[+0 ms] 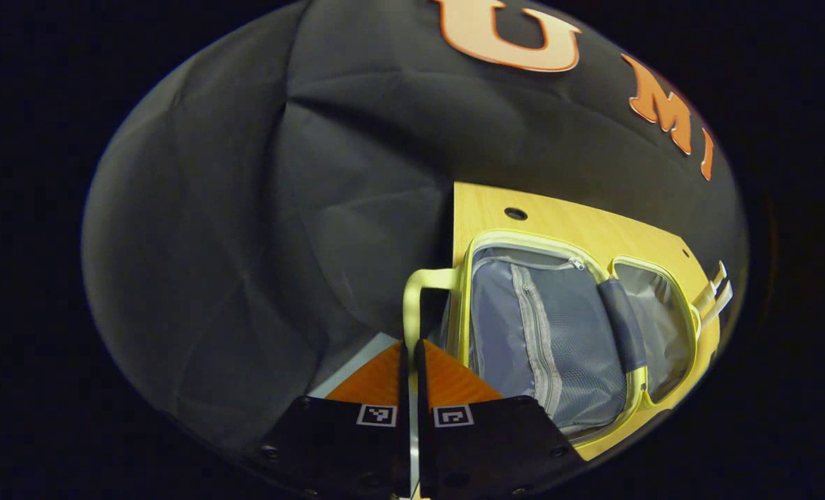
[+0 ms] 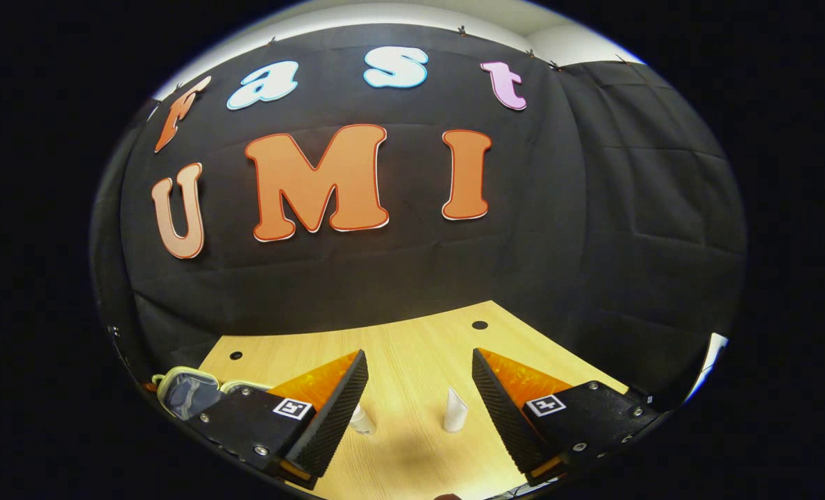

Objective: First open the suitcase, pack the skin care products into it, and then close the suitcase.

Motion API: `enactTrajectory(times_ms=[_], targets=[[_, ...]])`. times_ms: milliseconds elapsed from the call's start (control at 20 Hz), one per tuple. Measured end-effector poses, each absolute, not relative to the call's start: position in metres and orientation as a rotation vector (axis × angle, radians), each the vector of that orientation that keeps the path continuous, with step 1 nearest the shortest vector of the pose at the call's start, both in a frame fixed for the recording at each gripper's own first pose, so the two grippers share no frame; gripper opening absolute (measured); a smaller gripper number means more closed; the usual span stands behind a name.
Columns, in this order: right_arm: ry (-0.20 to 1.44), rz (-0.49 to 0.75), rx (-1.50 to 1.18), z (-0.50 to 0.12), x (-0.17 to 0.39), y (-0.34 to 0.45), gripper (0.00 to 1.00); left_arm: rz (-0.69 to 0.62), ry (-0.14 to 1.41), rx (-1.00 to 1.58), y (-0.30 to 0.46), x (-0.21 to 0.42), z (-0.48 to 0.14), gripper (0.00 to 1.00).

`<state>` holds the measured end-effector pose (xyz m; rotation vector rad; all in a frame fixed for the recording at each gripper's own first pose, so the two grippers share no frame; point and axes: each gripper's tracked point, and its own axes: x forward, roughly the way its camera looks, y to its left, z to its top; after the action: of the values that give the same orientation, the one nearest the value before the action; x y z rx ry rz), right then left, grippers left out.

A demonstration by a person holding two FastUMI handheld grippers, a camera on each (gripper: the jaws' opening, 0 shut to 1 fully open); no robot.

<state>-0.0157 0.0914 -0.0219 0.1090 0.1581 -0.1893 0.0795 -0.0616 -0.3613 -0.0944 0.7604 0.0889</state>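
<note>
Left gripper view puts your left gripper [image 1: 410,361] at 6 o'clock, its ridged wedge fingers clenched together on nothing. At 4 o'clock the suitcase [image 1: 565,333] lies open flat on the pale wood bench [image 1: 565,219]: rounded yellow-green shell halves, grey fabric lining with a mesh zip pocket, long axis running from 7 toward 2 o'clock, its looped handle [image 1: 419,292] at the near end. Right gripper view shows your right gripper [image 2: 419,396] released, fingers spread wide. Between them a white tapered tube [image 2: 455,410] stands upright; a small clear bottle [image 2: 361,420] sits just beside the left-hand finger.
</note>
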Motion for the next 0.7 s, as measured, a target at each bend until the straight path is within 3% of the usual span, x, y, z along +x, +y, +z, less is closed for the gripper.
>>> enactTrajectory(times_ms=[200, 400, 450, 700], targets=[[0.156, -0.216, 0.087, -0.023, -0.024, 0.093, 0.96, 0.120, 0.766, -0.101, -0.054, 0.091, -0.378, 0.24], [0.168, -0.244, 0.114, -0.029, -0.030, 0.089, 0.96, 0.190, 0.751, -0.017, -0.027, 0.086, -0.349, 0.92], [0.170, -0.246, 0.113, -0.030, -0.031, 0.088, 0.96, 0.214, 0.716, 0.008, -0.027, 0.082, -0.330, 1.00], [0.163, -0.224, 0.096, -0.026, -0.021, 0.073, 0.96, 0.327, 0.376, 0.133, -0.081, 0.089, -0.194, 1.00]])
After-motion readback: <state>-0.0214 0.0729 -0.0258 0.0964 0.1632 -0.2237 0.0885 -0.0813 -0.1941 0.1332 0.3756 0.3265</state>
